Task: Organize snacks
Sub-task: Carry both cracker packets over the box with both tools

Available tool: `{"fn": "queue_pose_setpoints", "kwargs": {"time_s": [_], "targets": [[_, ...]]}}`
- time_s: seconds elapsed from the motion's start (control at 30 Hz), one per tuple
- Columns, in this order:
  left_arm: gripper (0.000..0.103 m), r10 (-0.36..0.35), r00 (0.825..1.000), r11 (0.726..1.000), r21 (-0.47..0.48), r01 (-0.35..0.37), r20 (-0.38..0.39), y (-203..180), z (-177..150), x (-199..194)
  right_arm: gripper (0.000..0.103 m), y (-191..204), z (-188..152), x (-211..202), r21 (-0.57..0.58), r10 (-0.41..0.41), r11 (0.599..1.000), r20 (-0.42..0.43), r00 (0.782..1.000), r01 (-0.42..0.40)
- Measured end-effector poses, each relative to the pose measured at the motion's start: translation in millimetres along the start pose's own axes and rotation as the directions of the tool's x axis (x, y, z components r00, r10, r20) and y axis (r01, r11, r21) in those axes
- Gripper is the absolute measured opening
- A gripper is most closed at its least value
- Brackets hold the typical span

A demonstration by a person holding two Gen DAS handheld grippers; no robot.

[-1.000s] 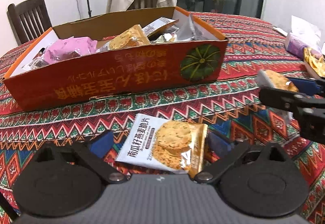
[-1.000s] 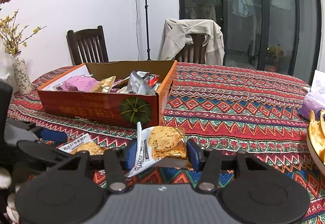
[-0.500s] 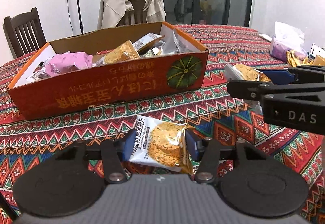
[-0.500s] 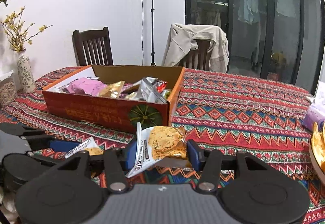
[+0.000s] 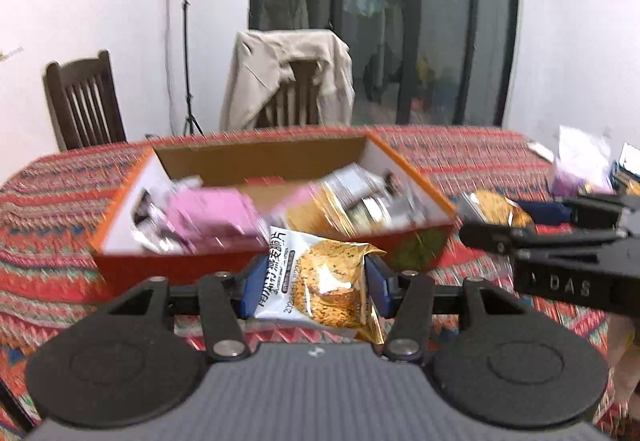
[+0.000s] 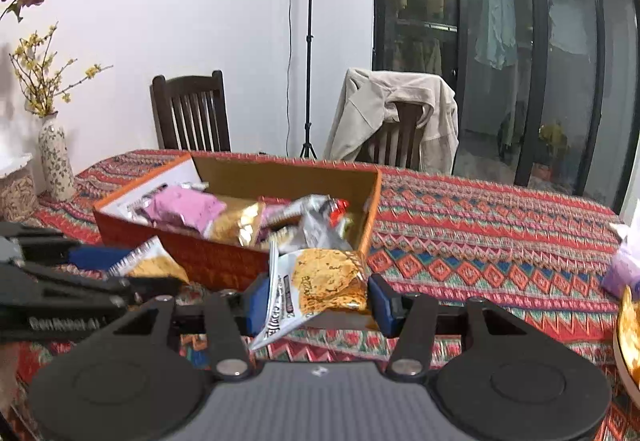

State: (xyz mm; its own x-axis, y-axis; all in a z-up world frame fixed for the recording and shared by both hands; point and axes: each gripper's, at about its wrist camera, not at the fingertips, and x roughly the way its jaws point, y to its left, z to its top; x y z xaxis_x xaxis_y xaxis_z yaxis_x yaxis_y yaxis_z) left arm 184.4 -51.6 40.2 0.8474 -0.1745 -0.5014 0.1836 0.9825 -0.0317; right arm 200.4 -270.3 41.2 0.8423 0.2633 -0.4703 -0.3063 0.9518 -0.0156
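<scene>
Blue pads (image 5: 375, 288) of the left gripper (image 5: 316, 287) press in from both sides on a white-and-gold cracker packet (image 5: 320, 279), clenched snugly round its middle, the packet standing nearly upright with its printed white end to the left. The gripper is held level, lifted clear of the patterned tablecloth (image 5: 472, 157) and aimed at the near wall of the orange cardboard box (image 5: 412, 177), so that the packet overlaps the box's front edge in the left wrist view.

To its right the right gripper (image 6: 318, 297) does the same job: its blue pads (image 6: 382, 303) are closed on a second cracker packet (image 6: 316, 287), which sits tilted, one white corner drooping down to the left. This gripper is also raised above the cloth, level, pointing towards the box's right front corner. Each tool shows in the other's camera, side by side and apart, both just short of the box.

Inside the box lie a pink packet (image 6: 184, 207), a gold one (image 6: 240, 219) and some silvery wrappers (image 6: 320, 217), heaped loosely. Beyond the table stand a dark wooden chair (image 6: 190, 113), a chair draped with a beige jacket (image 6: 394, 113), and a light stand (image 6: 308, 41) against the white wall. A flowered vase (image 6: 56, 161) sits at the far left edge of the table.
</scene>
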Motion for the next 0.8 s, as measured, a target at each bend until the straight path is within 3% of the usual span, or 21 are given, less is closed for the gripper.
{"fn": "queue_pose_setpoints", "kwargs": {"time_s": [0.3, 0.5, 0.8], "targets": [[0.053, 0.049, 0.996, 0.998, -0.054, -0.045, 0.08, 37.3, 48.2, 8.5, 0.051, 15.4, 46.5, 19.0, -0.003, 0.02, 1.0, 0.051, 0.998, -0.02], [0.053, 0.081, 0.992, 0.99, -0.119, -0.069, 0.093, 64.4, 70.5, 36.0, 0.051, 27.6, 76.1, 50.2, 0.007, 0.029, 1.0, 0.068, 0.997, -0.03], [0.053, 0.143, 0.987, 0.971, -0.201, -0.126, 0.069, 108.3, 68.2, 80.1, 0.051, 36.7, 87.5, 105.7, 0.042, 0.009, 0.999, 0.077, 0.997, -0.013]]}}
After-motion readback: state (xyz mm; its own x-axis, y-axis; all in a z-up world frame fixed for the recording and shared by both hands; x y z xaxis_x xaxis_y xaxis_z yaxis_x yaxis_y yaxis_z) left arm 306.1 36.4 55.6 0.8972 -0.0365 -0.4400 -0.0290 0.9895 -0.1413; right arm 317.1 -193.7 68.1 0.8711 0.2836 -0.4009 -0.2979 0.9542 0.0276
